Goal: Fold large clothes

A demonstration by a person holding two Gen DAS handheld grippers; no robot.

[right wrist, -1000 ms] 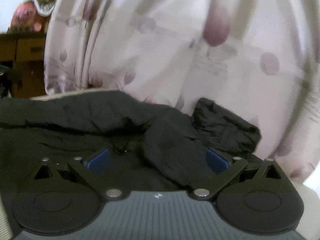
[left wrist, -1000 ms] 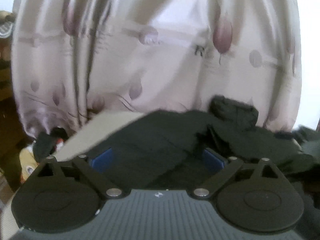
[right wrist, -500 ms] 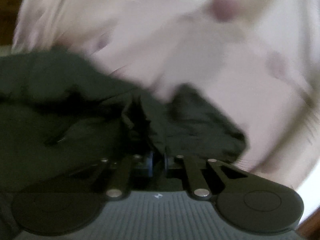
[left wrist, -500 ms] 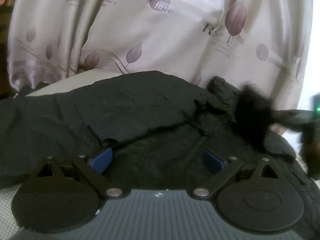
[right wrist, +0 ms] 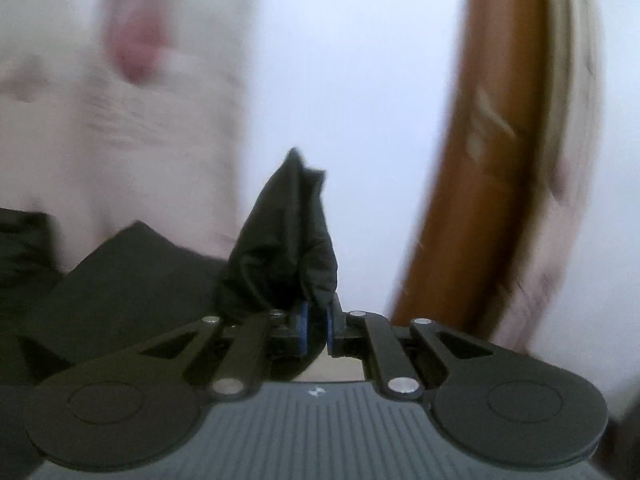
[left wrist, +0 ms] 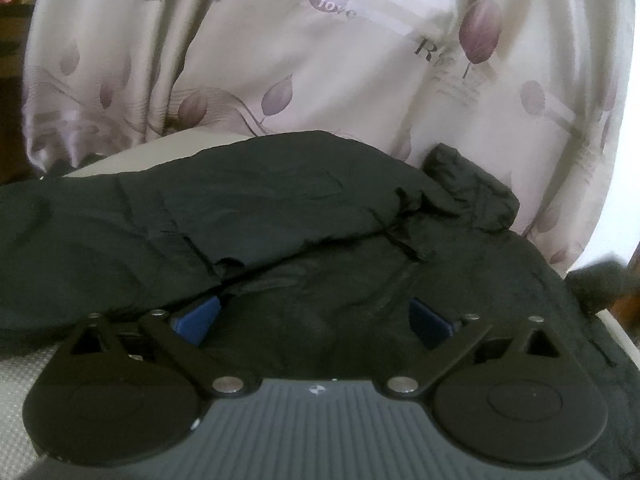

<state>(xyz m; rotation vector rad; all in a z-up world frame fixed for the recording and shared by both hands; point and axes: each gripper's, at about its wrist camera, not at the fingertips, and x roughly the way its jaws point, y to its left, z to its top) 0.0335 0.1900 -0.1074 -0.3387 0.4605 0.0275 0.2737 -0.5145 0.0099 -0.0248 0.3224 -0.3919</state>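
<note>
Clearly, the only writing we can read sits on the pale satin curtain printed with mauve leaves (left wrist: 280, 60): the word "love" on a round purple motif towards the top, and further right a large "R" heading some lines of print too small for us to make out. On the grey ribbed gripper bodies we see only a small white emblem, no words.

Left to right in the left wrist view, we see the big black jacket of thin crinkled fabric (left wrist: 240, 216) spread across a pale textured bed surface (left wrist: 16, 392), below the curtain. One panel lies folded over the rest, its edge running on a slant, and a rumpled bunch of the same cloth rises at the far right by the curtain. Our left gripper (left wrist: 316, 318) rests low over the jacket with its blue pads spread wide, nothing pinched between them.

In the blurred right wrist view, our right gripper (right wrist: 316, 328) has its jaws almost together, having just closed, and they pinch a fold of the jacket (right wrist: 280, 248) that stands up in a peak. To its right runs a brown wooden frame (right wrist: 472, 184).
</note>
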